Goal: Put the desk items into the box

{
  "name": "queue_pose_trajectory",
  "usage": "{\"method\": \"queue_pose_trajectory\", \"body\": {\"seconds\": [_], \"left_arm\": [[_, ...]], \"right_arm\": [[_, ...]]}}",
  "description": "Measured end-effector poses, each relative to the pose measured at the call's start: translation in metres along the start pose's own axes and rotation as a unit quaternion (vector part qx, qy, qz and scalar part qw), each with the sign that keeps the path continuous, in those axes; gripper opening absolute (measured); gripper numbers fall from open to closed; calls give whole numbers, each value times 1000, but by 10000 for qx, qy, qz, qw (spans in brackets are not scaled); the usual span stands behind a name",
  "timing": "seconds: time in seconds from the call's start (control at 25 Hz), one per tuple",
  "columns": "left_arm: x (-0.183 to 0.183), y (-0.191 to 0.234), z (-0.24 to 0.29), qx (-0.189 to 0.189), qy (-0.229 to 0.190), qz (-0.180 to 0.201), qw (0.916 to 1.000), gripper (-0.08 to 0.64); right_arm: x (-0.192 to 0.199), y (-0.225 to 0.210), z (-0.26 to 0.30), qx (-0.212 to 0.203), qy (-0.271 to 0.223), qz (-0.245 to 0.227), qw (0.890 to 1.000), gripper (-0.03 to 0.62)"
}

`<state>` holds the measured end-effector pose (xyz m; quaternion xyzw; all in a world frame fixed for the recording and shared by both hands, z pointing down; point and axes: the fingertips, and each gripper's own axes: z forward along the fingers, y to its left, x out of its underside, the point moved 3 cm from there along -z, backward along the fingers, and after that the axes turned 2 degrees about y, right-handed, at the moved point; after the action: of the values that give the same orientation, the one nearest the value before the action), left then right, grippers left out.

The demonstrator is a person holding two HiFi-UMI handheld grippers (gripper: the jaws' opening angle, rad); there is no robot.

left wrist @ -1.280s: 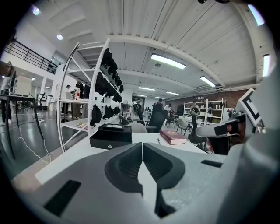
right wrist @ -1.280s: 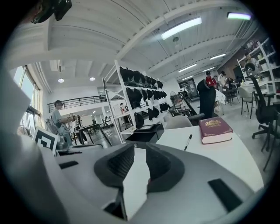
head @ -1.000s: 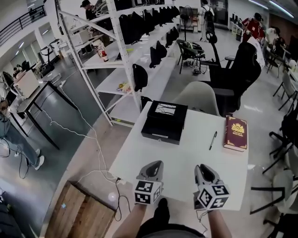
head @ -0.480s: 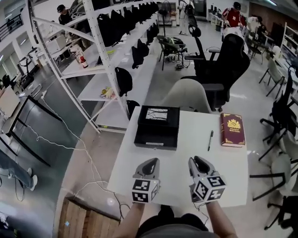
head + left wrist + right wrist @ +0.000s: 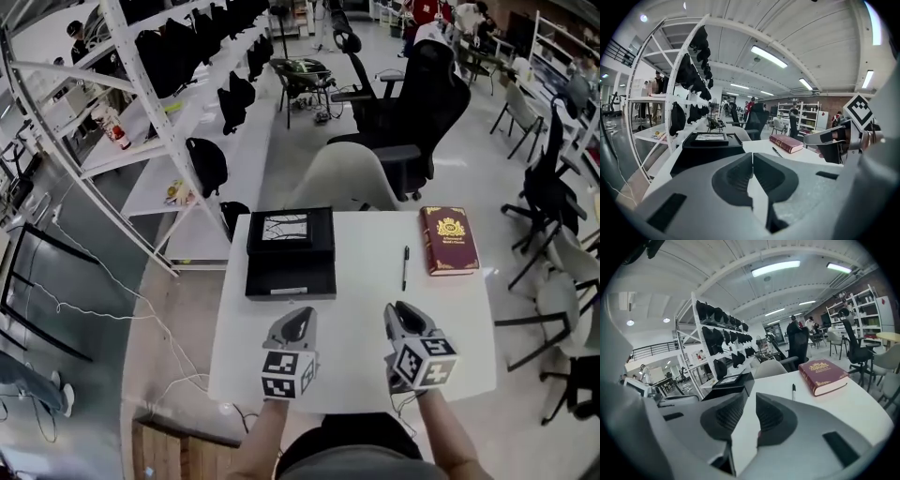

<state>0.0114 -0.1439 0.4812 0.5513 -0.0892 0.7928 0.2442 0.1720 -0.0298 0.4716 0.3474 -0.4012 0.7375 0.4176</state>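
Black box sits square at the table's far left; closed red book lies flat far right, slim black pen just beside it.

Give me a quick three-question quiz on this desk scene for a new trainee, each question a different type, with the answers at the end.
1. Multiple choice: what lies on the white table between the black box and the red book? A) a pen B) scissors C) a mug
2. True or false: the red book already sits inside the black box.
3. Fill in: the ___ gripper's jaws stand apart with nothing between them.

Key:
1. A.
2. False: it lies on the table, apart from the box.
3. Right: the right gripper is open and the left gripper is shut.
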Motion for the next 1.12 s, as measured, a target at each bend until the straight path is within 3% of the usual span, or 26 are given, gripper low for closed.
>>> {"method": "queue_pose_trajectory", "body": {"seconds": [0.4, 0.84, 1.12], "left_arm": [[-6, -22, 44, 439, 151, 192, 9987, 11], [-3, -36, 80, 605, 350, 253, 9972, 11], [-3, -40, 94, 688, 443, 247, 9963, 11]], "right_arm": [[-4, -50, 14, 477, 52, 59, 9988, 106], [2, -96, 62, 993, 481, -249, 9936, 121], [4, -114, 85, 1075, 726, -316, 9911, 120]]}}
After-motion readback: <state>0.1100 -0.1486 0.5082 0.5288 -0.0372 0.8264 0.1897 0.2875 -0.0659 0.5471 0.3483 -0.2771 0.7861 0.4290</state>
